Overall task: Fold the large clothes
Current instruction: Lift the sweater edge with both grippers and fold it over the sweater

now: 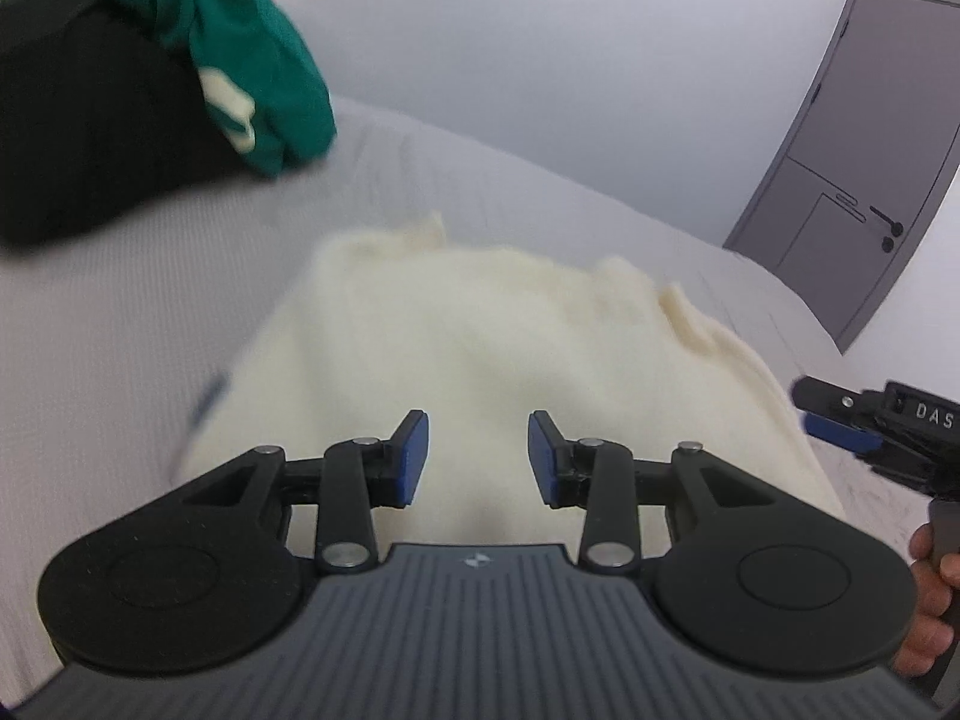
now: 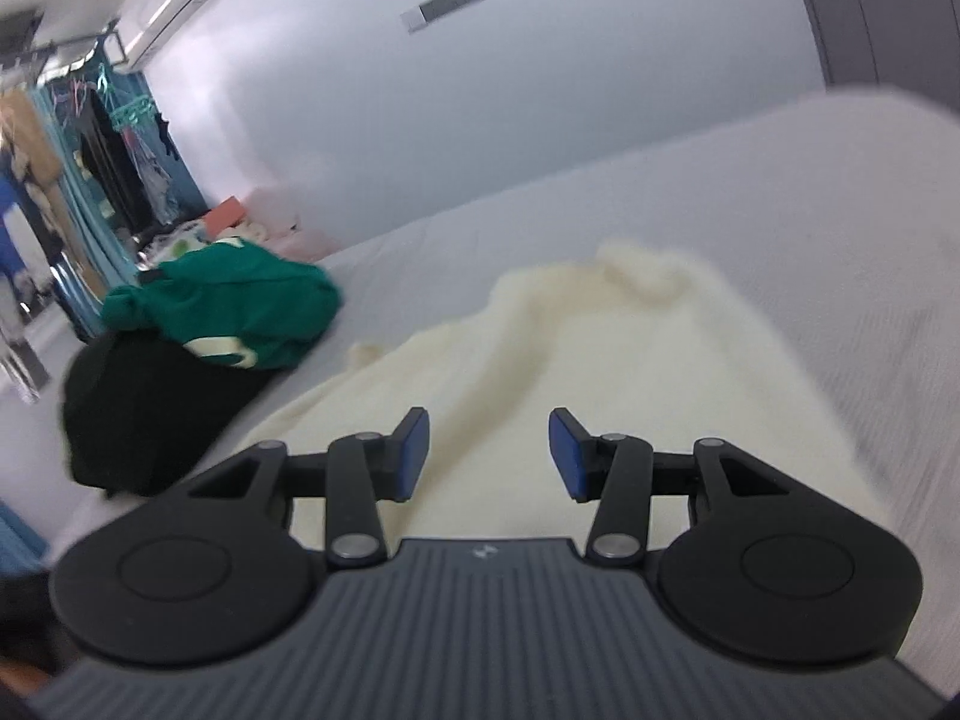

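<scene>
A cream fluffy garment [image 1: 480,330] lies spread on the white bed [image 1: 150,312], its far edge bunched up. My left gripper [image 1: 478,459] hovers over its near part, open, with nothing between the blue pads. In the right wrist view the same cream garment [image 2: 630,348] stretches away beneath my right gripper [image 2: 489,456], which is also open and empty. The right gripper [image 1: 840,420] shows at the right edge of the left wrist view too, held by a hand [image 1: 930,600], beside the garment's right edge.
A green garment [image 2: 240,306] lies on top of a black one [image 2: 138,420] at the bed's left side. A grey door [image 1: 858,150] stands at the far right. A clothes rack [image 2: 120,150] stands in the far left corner. White sheet [image 2: 810,228] surrounds the cream garment.
</scene>
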Demonstrator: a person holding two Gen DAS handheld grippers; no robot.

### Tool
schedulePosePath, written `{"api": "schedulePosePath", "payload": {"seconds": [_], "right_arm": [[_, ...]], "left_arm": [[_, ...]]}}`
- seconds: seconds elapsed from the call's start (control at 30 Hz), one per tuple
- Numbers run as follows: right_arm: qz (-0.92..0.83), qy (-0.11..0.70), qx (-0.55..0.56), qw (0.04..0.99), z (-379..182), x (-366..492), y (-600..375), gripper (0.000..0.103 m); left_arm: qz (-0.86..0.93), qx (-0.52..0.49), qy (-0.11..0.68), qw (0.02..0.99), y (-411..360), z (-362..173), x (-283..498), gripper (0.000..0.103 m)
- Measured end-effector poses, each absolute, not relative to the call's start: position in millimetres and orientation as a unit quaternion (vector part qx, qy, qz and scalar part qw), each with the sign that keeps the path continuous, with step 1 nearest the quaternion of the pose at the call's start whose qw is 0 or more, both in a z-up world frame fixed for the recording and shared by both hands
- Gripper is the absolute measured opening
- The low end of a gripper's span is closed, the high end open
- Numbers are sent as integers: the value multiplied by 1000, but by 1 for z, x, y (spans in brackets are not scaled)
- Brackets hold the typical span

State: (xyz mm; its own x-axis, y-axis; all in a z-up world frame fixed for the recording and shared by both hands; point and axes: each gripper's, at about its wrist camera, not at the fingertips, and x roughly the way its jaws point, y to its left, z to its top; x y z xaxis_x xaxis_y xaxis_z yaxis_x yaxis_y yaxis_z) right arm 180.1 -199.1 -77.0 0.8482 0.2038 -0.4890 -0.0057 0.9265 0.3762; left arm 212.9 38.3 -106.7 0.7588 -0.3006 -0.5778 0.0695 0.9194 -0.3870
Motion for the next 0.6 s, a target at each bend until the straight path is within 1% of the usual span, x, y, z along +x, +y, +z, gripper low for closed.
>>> {"api": "schedulePosePath", "payload": {"seconds": [0.03,0.07,0.2,0.33,0.37,0.4,0.47,0.5,0.6], "right_arm": [[57,278,207,936,-78,173,-194,49],[58,288,232,927,-84,172,-195,54],[57,326,306,893,-106,166,-206,55],[41,354,352,865,-123,163,-213,55],[41,358,366,858,-126,166,-214,61],[42,360,380,851,-129,166,-217,79],[48,356,422,832,-137,164,-222,92],[51,358,442,821,-142,164,-223,92],[56,369,479,794,-154,170,-227,93]], "left_arm": [[-104,-182,340,917,36,-110,209,43],[-104,-194,349,911,36,-115,207,44],[-96,-246,373,889,39,-132,201,53],[-91,-278,394,871,49,-143,209,57],[-88,-286,393,870,53,-144,211,60],[-83,-291,392,869,57,-145,214,62],[-79,-303,395,864,62,-149,216,67],[-81,-313,398,859,64,-151,218,71],[-89,-335,403,847,70,-156,216,76]]}}
